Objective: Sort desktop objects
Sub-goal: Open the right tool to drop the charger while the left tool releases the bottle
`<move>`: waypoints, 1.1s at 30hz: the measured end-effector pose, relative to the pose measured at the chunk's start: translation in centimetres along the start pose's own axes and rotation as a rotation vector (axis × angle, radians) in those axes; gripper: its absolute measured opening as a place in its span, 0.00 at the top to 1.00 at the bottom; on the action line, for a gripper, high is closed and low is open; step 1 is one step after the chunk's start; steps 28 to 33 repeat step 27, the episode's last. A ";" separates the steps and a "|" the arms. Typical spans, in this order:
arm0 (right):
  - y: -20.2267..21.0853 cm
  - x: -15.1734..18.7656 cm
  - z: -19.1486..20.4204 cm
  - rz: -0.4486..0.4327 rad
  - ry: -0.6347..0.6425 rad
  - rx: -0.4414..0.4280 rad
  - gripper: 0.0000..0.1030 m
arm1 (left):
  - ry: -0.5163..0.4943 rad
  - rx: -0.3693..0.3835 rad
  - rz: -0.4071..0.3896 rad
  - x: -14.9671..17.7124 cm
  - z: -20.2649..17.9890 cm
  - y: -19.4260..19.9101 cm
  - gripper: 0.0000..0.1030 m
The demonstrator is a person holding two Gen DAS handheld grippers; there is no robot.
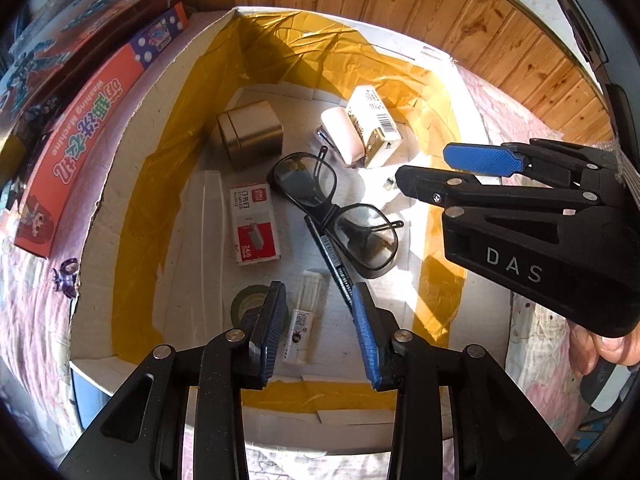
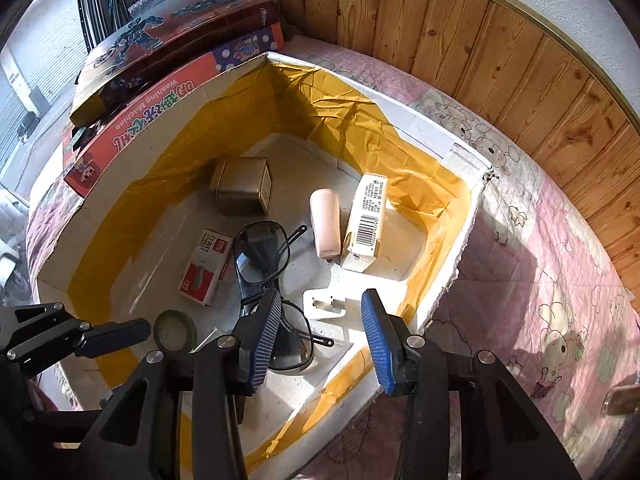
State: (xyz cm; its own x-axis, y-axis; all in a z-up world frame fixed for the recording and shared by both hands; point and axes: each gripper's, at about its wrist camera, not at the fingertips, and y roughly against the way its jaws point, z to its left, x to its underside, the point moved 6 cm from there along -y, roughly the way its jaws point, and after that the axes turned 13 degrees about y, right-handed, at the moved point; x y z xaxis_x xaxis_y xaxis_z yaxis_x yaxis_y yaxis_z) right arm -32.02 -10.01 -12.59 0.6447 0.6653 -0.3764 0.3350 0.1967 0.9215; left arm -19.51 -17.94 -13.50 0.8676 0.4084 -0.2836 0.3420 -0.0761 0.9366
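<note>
Both jaws released, nothing held, over the box [image 1: 132,184]. Left gripper [image 1: 320,332]: tape roll [image 1: 250,304] just left of my fingers, pen [image 1: 332,256] by the right one, glasses [image 1: 336,208] ahead. Right gripper [image 2: 320,340]: glasses under left finger, plug [image 2: 324,304] ahead between jaws. I'd take one item, square on, clear of neighbours. Box sits on pink quilt [image 2: 560,280]; wood panel wall [image 2: 500,40] behind.

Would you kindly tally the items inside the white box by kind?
Boxes: 2, staple box and barcoded box
Tins: 1, gold tin
Staplers: 1, pink stapler
Glasses: 1, black pair
Pens: 1, black pen
Tape rolls: 1, green roll
Plugs: 1, white plug
Packets: 1, small packet
Total: 9
</note>
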 end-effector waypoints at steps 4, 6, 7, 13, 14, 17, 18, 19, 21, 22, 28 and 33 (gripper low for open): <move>1.5 1.4 1.5 0.004 0.037 -0.036 0.54 | -0.007 -0.012 -0.033 0.6 0.2 1.7 0.65; 2.6 2.4 2.2 0.003 0.059 -0.042 0.53 | -0.006 -0.014 -0.057 1.0 0.4 2.7 0.64; 3.1 2.9 2.7 0.003 0.070 -0.049 0.51 | -0.007 -0.010 -0.066 1.2 0.4 3.2 0.63; 6.5 6.1 5.1 0.003 0.125 -0.088 0.47 | -0.027 -0.014 -0.122 2.8 0.8 6.1 0.53; 6.9 6.7 5.5 0.007 0.133 -0.096 0.47 | -0.026 -0.014 -0.129 3.1 0.9 6.5 0.52; 7.7 8.4 6.9 0.018 0.168 -0.087 0.47 | -0.025 -0.014 -0.144 3.9 1.0 7.5 0.48; 7.8 9.0 7.3 0.021 0.173 -0.087 0.47 | -0.024 -0.013 -0.150 4.1 0.9 7.7 0.47; 7.9 9.5 7.6 0.025 0.176 -0.088 0.47 | -0.025 -0.013 -0.154 4.4 0.9 7.9 0.47; 7.9 10.2 8.1 0.029 0.179 -0.078 0.47 | -0.032 -0.016 -0.165 4.8 0.8 8.3 0.46; 7.9 10.5 8.3 0.033 0.180 -0.070 0.47 | -0.035 -0.015 -0.171 5.0 0.7 8.6 0.46; 8.4 11.4 9.3 0.025 0.179 -0.060 0.47 | -0.040 -0.016 -0.195 6.2 0.6 9.8 0.46; 8.4 11.4 9.3 0.025 0.179 -0.060 0.47 | -0.040 -0.016 -0.195 6.2 0.6 9.8 0.46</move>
